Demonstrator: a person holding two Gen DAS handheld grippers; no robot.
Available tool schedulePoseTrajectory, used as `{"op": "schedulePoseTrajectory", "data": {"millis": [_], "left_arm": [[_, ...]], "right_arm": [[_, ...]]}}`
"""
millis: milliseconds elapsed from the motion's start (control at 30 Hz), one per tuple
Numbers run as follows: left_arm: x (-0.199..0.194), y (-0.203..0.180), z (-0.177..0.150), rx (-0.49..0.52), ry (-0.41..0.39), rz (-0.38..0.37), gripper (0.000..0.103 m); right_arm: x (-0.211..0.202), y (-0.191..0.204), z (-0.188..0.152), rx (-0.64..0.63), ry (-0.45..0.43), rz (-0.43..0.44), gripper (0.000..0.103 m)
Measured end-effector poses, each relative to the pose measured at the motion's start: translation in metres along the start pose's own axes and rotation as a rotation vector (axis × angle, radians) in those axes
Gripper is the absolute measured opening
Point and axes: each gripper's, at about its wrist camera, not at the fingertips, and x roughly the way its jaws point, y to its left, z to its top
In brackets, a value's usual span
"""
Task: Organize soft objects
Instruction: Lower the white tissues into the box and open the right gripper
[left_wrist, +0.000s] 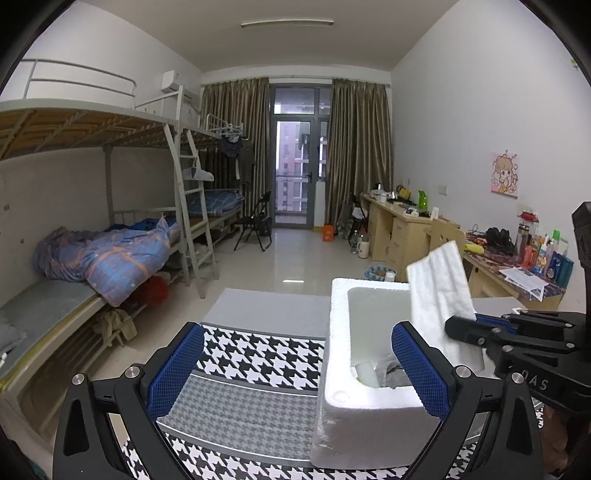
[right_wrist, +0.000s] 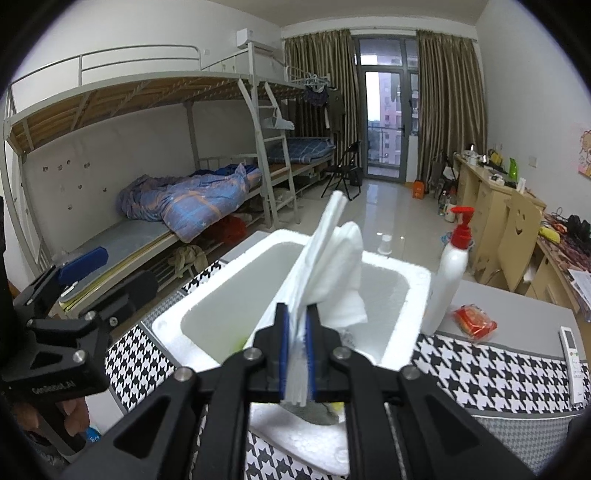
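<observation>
A folded white foam sheet (right_wrist: 325, 266) stands up between the blue pads of the right gripper (right_wrist: 295, 354), above the open white foam box (right_wrist: 402, 332). The pads lie close against both sides of its lower edge, so the right gripper looks clenched on the sheet, though the jaws are not fully together. From the left wrist view the same sheet (left_wrist: 439, 284) leans over the far right corner of the box (left_wrist: 340, 332), pinched at its bottom by the right gripper (left_wrist: 461, 326).

Inside the box lie a grey cloth (left_wrist: 391, 369) and a pale block (left_wrist: 365, 373) at the near end.

The left gripper (left_wrist: 299, 369) is released, its jaws wide apart with nothing between the pads; its right finger (left_wrist: 417, 365) reaches over the near part of the box, the left one over the cloth-covered table.

The box sits on a black-and-white houndstooth tablecloth (left_wrist: 258, 358). Just to the right of the box stands a white pump bottle with a red top (right_wrist: 450, 269), then a red packet (right_wrist: 474, 321) and a remote control (right_wrist: 574, 350) near the table's right edge
</observation>
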Motion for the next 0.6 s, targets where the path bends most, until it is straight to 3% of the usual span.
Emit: {"op": "schedulePoseTrajectory", "data": {"millis": [67,133,600], "left_arm": [[-0.001,0.001,0.000,-0.001,-0.002,-0.002,0.102],[-0.001,0.002,0.000,-0.003,-0.003,0.000,0.102],[-0.007,0.006,-0.005,-0.011,0.004,-0.007,0.102]], "right_arm": [[0.002,0.001,-0.001,0.008,-0.003,-0.001,0.059],[0.000,0.002,-0.002,0.014,-0.017,-0.004,0.066],[-0.018,0.001,-0.008,0.035,-0.036,-0.005,0.070]]}}
